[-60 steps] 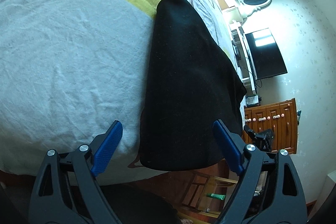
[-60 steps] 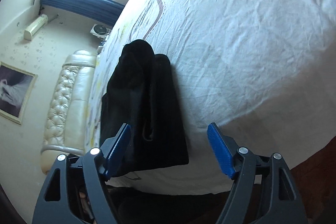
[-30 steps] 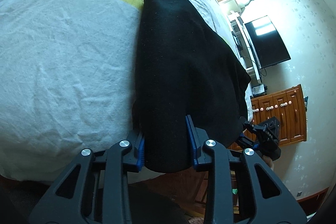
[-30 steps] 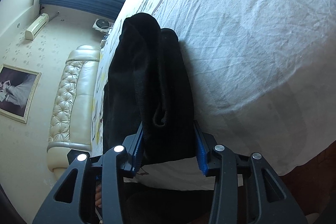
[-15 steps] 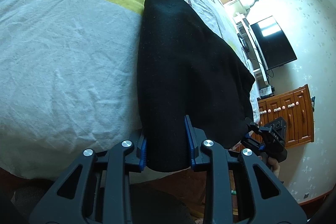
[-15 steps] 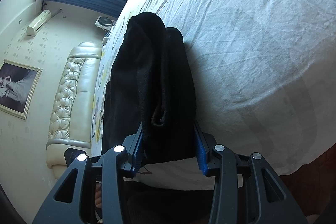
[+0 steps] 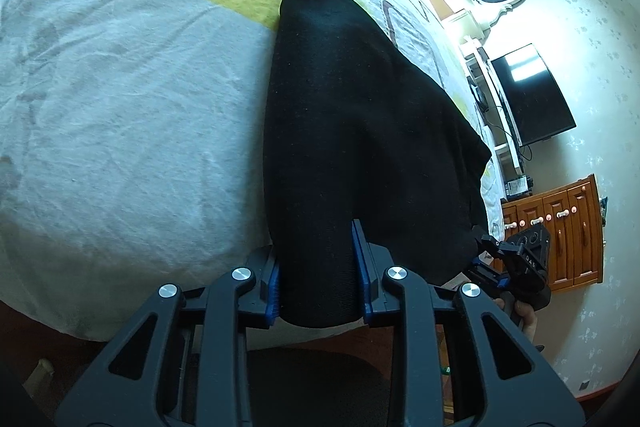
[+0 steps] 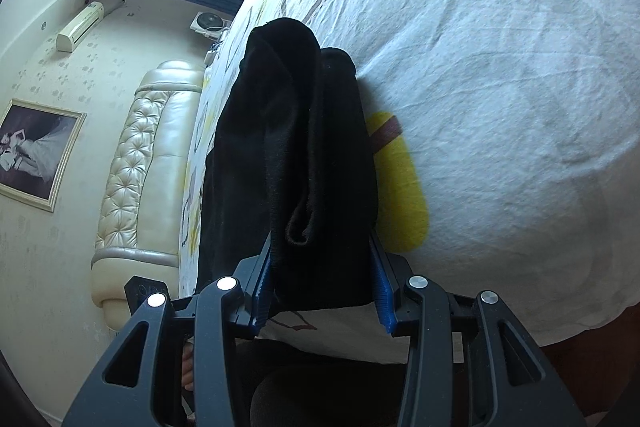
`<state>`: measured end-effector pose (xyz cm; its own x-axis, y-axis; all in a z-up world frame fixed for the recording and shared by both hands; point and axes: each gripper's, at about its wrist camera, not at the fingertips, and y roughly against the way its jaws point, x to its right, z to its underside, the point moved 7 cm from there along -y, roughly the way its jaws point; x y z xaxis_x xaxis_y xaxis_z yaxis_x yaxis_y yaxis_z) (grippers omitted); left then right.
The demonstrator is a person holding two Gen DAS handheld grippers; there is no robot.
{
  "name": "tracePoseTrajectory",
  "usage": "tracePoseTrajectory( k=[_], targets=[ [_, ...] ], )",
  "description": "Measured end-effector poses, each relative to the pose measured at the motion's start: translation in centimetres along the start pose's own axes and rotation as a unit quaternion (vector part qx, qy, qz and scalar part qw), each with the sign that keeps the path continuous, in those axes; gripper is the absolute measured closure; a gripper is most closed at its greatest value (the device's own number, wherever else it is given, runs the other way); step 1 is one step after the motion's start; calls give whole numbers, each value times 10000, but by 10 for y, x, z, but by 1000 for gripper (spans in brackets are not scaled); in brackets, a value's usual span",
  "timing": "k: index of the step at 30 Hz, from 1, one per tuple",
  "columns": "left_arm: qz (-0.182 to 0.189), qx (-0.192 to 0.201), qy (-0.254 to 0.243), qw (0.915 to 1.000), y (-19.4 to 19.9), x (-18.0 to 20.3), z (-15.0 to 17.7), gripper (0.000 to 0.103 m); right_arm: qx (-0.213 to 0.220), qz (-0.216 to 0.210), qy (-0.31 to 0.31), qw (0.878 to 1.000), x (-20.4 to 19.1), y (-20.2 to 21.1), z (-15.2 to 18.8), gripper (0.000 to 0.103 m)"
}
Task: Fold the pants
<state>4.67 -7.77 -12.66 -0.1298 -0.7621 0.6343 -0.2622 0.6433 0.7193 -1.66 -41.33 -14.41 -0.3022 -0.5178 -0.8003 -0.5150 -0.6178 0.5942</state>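
We note black pants (image 7: 360,131) on the bed sheet (image 7: 120,107), near edge lifted — left gripper (image 7: 318,277) and right gripper (image 8: 320,287) each pinching a near corner.

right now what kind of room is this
Most likely a bedroom in a home. The black pants lie on a bed sheet spread over a wide mattress, a padded cream headboard stands at one end, and a flat television hangs on the wall near a wooden cabinet.
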Motion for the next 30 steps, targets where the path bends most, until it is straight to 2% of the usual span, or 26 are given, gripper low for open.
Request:
tracePoseTrajectory(
  k=[13, 17, 21, 23, 25, 27, 30],
  targets=[
    [-253, 282, 251, 9990, 39, -33, 3, 75, -312, -388, 128, 9987, -27, -46, 14, 61],
    [-134, 215, 270, 9993, 39, -34, 5, 74, -290, -380, 139, 9988, -27, -50, 18, 60],
    [411, 206, 406, 9981, 48, -36, 6, 66, -379, -383, 55, 9985, -28, -50, 19, 52],
    [549, 257, 495, 9969, 56, -42, 5, 63, -360, -325, 120, 9988, -27, -42, 14, 41],
    [543, 490, 509, 9960, 67, -52, 0, 50, -202, -152, 291, 9993, -28, -32, 5, 34],
    [482, 727, 432, 9953, 76, -60, -11, 46, -47, -52, 480, 9988, -31, -25, -8, 30],
    [476, 839, 407, 9945, 74, -65, -36, 46, 57, -148, 463, 9988, -33, -30, -30, 28]
  ],
)
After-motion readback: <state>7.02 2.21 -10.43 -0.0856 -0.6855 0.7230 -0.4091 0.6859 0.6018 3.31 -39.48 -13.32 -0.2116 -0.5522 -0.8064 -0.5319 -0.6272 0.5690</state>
